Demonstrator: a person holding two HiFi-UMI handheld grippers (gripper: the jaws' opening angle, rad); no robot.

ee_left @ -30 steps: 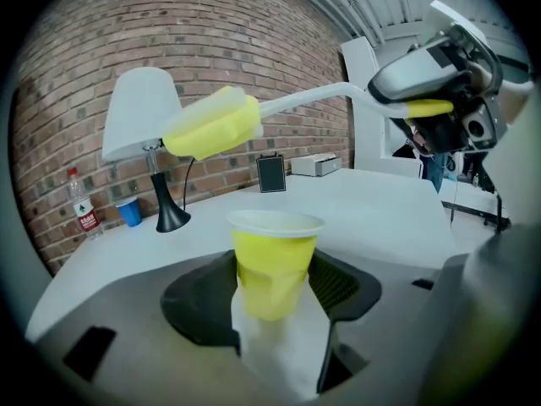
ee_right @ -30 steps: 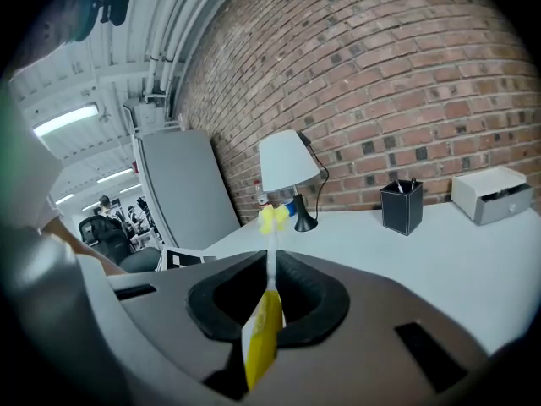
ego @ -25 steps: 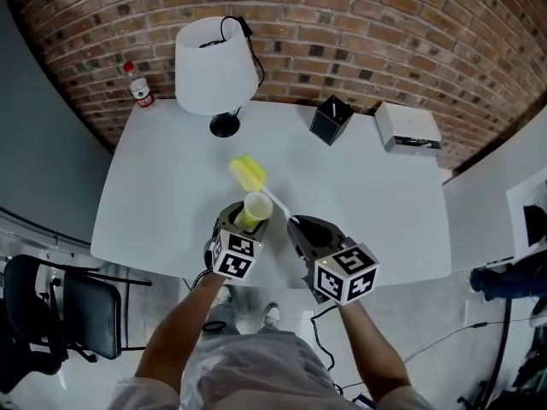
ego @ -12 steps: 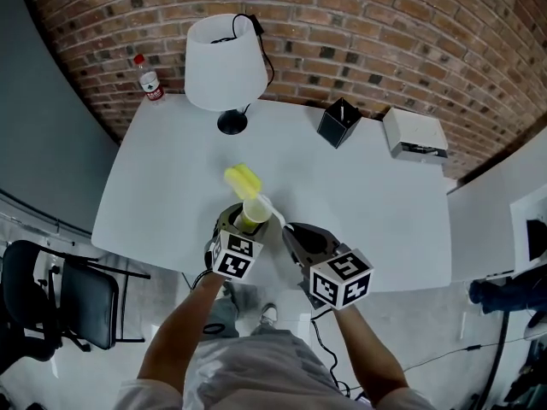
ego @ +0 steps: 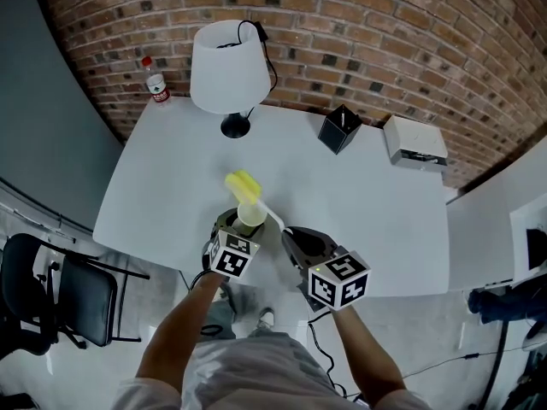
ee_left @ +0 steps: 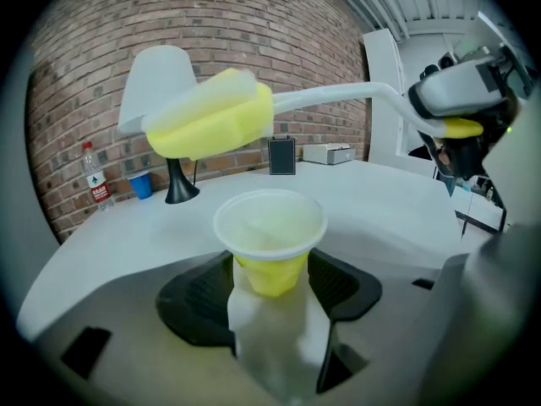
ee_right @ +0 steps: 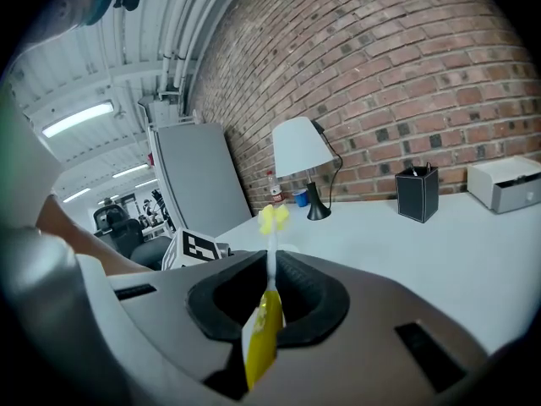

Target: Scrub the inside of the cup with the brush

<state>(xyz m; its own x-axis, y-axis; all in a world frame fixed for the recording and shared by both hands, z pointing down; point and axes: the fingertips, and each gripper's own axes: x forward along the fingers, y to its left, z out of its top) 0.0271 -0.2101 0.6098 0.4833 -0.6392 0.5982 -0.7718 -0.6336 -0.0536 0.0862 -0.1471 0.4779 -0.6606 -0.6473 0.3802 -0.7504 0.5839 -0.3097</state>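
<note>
Left gripper (ee_left: 270,299) clamps cup (ee_left: 270,227) upright so right gripper (ee_right: 269,307), pinching brush (ee_left: 211,125) handle, can plunge head poised above cup.

The brush (ee_left: 321,97) has swung in nearer the cup (ee_left: 270,227), its sponge now close above the rim.

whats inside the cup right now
Nothing visible: the cup shows only its bare inner wall. The brush's yellow sponge head is outside, above the rim. The cup's bottom is hidden by its near wall.

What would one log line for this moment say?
left gripper: grips cup | right gripper: grips brush | brush head: outside cup
</note>
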